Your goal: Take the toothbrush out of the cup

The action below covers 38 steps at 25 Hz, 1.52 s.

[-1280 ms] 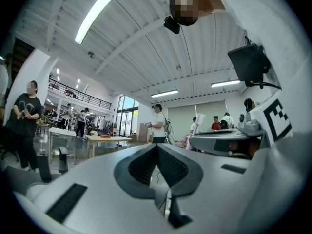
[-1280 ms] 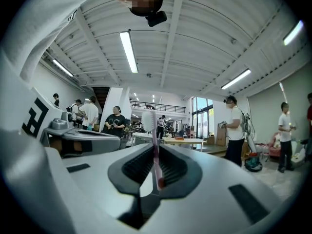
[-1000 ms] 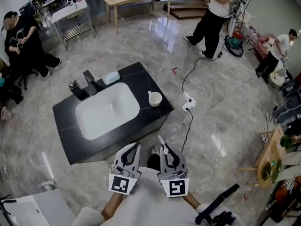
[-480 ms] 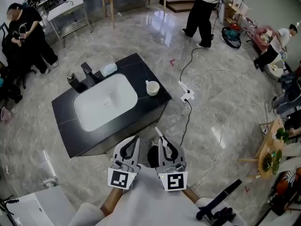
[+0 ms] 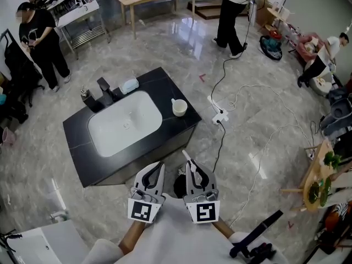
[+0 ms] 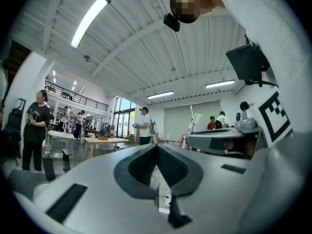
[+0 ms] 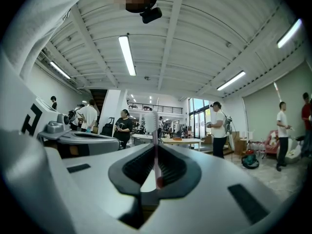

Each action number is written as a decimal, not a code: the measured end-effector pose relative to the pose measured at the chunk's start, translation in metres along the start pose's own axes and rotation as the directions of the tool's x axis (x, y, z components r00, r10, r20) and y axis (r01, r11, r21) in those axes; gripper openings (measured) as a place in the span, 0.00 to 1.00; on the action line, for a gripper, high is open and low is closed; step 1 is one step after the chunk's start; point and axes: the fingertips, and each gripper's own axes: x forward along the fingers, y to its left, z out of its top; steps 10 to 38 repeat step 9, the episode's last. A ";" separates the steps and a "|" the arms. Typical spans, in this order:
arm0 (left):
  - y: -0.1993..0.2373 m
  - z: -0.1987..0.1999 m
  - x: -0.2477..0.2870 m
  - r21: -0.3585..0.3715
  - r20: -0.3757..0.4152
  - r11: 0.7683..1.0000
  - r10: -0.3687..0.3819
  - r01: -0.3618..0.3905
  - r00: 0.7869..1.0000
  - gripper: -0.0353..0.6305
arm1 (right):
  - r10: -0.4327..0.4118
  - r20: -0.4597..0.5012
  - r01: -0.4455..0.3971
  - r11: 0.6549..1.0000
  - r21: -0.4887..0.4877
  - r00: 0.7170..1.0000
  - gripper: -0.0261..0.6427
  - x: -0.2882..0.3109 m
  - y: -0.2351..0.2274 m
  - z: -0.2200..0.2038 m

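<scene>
Toothbrush (image 7: 155, 147) is out of the cup, pinched between the 2 jaws of the right gripper (image 7: 156, 152). Right gripper view: the pads are closed on the thin white handle, the bristle head sticks out past the jaw tips, and a reddish mark shows on the handle low in the jaw gap. Head view: the toothbrush (image 5: 187, 159) projects as a short white stick from the tip of the right gripper (image 5: 192, 168), over the floor on the near side of the counter.

Left gripper (image 6: 157, 151): jaws pressed together, nothing between them. Head view: the left gripper (image 5: 159, 168) is just beside the right one, both pointing away from the person, well apart from the counter top.

Cup (image 5: 179, 107), white, stands upright near the right edge of the black counter (image 5: 165, 84), to the right of the white sink basin (image 5: 125, 125). Nothing can be seen standing in it from this angle.

Far side of the basin: dark faucet (image 5: 104, 90), dark soap dispenser (image 5: 86, 99) to its left, pale blue item (image 5: 130, 86) to its right.

Floor: white power strip (image 5: 220, 116) with trailing cables, right of the counter
</scene>
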 end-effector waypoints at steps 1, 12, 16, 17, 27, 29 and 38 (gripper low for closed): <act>-0.001 0.000 0.000 -0.001 0.000 1.000 -0.002 0.002 1.000 0.05 | -0.002 0.002 0.002 1.000 -0.002 1.000 0.08 0.000 0.000 0.000; -0.004 -0.007 -0.002 0.000 -0.009 1.000 -0.019 0.019 1.000 0.05 | -0.022 -0.004 0.022 1.000 -0.007 1.000 0.08 -0.001 0.001 -0.007; -0.004 -0.007 -0.002 0.000 -0.009 1.000 -0.019 0.019 1.000 0.05 | -0.022 -0.004 0.022 1.000 -0.007 1.000 0.08 -0.001 0.001 -0.007; -0.004 -0.007 -0.002 0.000 -0.009 1.000 -0.019 0.019 1.000 0.05 | -0.022 -0.004 0.022 1.000 -0.007 1.000 0.08 -0.001 0.001 -0.007; -0.004 -0.007 -0.002 0.000 -0.009 1.000 -0.019 0.019 1.000 0.05 | -0.022 -0.004 0.022 1.000 -0.007 1.000 0.08 -0.001 0.001 -0.007; -0.004 -0.007 -0.002 0.000 -0.009 1.000 -0.019 0.019 1.000 0.05 | -0.022 -0.004 0.022 1.000 -0.007 1.000 0.08 -0.001 0.001 -0.007; -0.004 -0.007 -0.002 0.000 -0.009 1.000 -0.019 0.019 1.000 0.05 | -0.022 -0.004 0.022 1.000 -0.007 1.000 0.08 -0.001 0.001 -0.007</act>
